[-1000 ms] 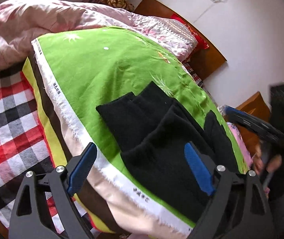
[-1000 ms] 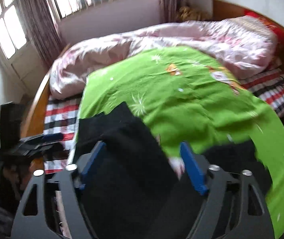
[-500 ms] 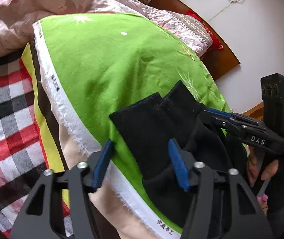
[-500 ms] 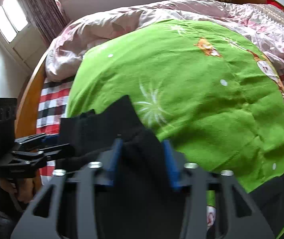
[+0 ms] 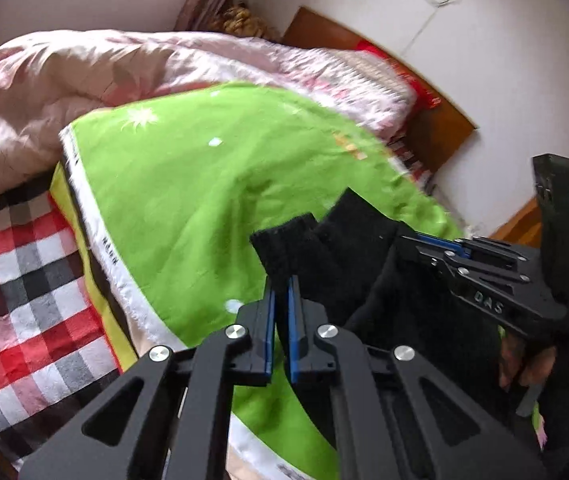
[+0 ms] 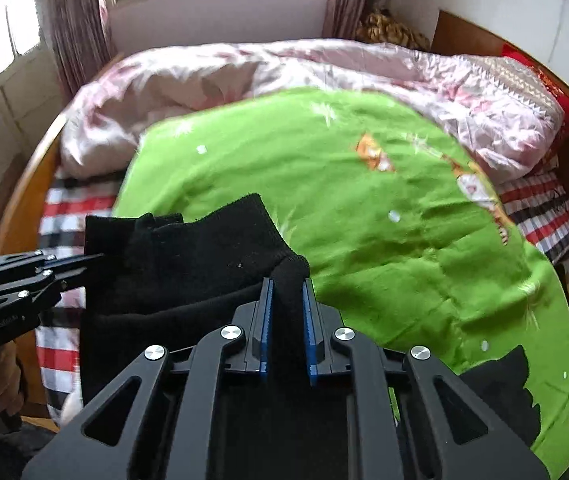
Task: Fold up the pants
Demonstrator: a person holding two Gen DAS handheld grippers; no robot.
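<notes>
We pinch the black pants (image 6: 204, 256) with left tongs (image 5: 280, 312) and right tongs (image 6: 287, 312), near the bed's edge; soft cloth sags, so grip hems.

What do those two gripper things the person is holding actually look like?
Both are matte black. The left gripper and right gripper each have two angular arms with triangular cut-outs, round silver bolts and blue pads inside the fingers. The right one carries white "DAS" lettering and a black box with a green light. No cables are visible.

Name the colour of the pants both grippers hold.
Black pants, clearest in the right wrist view.
</notes>
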